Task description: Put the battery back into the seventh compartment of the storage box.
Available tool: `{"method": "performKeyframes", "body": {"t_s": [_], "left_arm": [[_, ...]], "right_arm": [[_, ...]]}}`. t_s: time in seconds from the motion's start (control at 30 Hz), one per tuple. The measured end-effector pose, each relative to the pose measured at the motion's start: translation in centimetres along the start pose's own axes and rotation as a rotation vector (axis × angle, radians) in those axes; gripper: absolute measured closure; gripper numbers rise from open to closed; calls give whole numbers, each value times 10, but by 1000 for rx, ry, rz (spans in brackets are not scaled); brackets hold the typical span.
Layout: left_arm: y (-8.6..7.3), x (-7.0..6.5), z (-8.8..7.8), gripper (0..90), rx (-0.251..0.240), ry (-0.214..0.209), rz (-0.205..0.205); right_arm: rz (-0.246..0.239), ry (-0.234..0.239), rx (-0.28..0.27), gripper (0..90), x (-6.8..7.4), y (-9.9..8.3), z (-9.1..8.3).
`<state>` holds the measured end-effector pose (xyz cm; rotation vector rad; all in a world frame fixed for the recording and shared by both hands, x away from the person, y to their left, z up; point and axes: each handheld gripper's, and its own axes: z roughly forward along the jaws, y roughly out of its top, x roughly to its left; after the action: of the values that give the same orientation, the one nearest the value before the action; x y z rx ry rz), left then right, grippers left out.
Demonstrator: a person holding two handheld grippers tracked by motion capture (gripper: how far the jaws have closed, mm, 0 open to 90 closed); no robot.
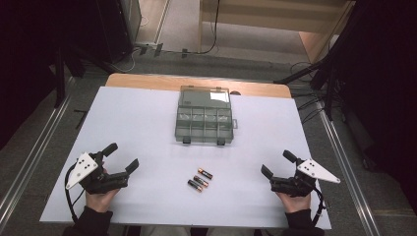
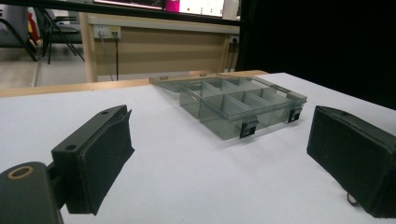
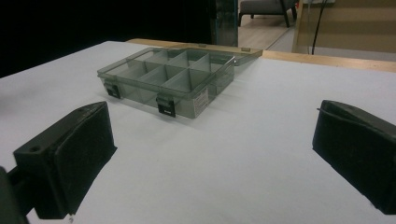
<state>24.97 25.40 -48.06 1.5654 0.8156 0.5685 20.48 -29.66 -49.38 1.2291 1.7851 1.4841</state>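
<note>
Both grippers, left (image 1: pixel 123 157) and right (image 1: pixel 277 164), gape empty; batteries (image 1: pixel 199 179) show no readable writing

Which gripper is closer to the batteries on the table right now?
Left, narrowly. The left gripper sits just left of the batteries; the right gripper sits slightly farther off to their right. Neither touches them.
</note>
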Motion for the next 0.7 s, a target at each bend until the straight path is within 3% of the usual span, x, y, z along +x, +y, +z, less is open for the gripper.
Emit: {"method": "performKeyframes", "body": {"t_s": [0.23, 0.7], "left_arm": [[1, 0, 1, 27, 10, -8, -1], [2, -1, 0, 27, 2, -13, -2]], "right_arm": [[-13, 1, -14, 0, 1, -1, 0], [-17, 0, 11, 0, 1, -2, 1]]}}
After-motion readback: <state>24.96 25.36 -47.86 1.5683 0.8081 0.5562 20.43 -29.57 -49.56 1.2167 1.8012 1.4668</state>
